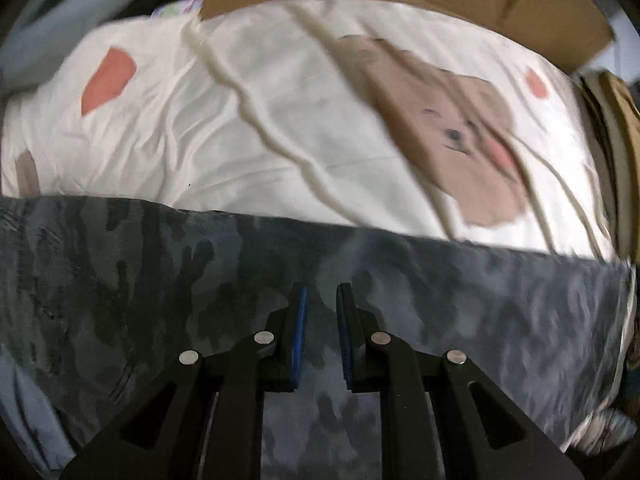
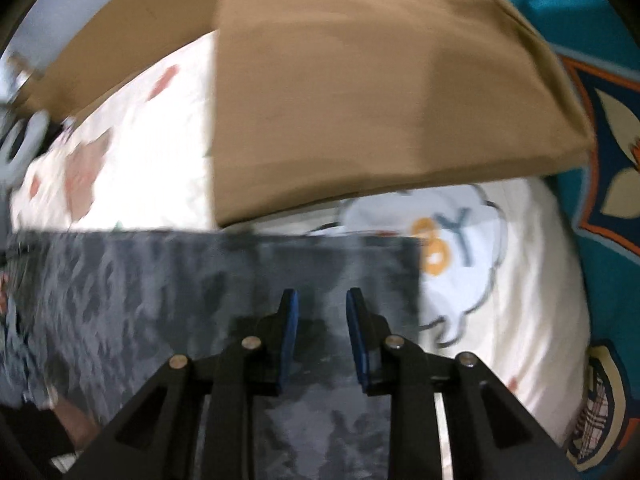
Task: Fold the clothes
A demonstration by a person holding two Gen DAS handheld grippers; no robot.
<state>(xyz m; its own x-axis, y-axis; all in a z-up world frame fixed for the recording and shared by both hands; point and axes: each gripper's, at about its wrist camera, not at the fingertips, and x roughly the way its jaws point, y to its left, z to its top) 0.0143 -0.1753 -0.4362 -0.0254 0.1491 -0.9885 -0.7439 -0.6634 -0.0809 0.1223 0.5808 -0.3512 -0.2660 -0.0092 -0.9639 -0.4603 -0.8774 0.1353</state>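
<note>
Both the left gripper (image 1: 321, 292) and the right gripper (image 2: 322, 298) hover slightly open and empty over the grey camouflage-patterned garment (image 1: 200, 280) lying flat on the cream cartoon-printed bedsheet (image 1: 280, 120), so next comes probably grasping its edge for a fold

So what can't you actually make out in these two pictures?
- Grey camouflage garment: near part hidden under the left gripper in the left wrist view, so its kind is unclear.
- Tan folded cloth: top cut off by the right wrist frame.
- Cloud print on the cream sheet: lettering partly covered by the garment.
- Dog print: smeared by motion blur.
- Right gripper: open, holding nothing.
</note>
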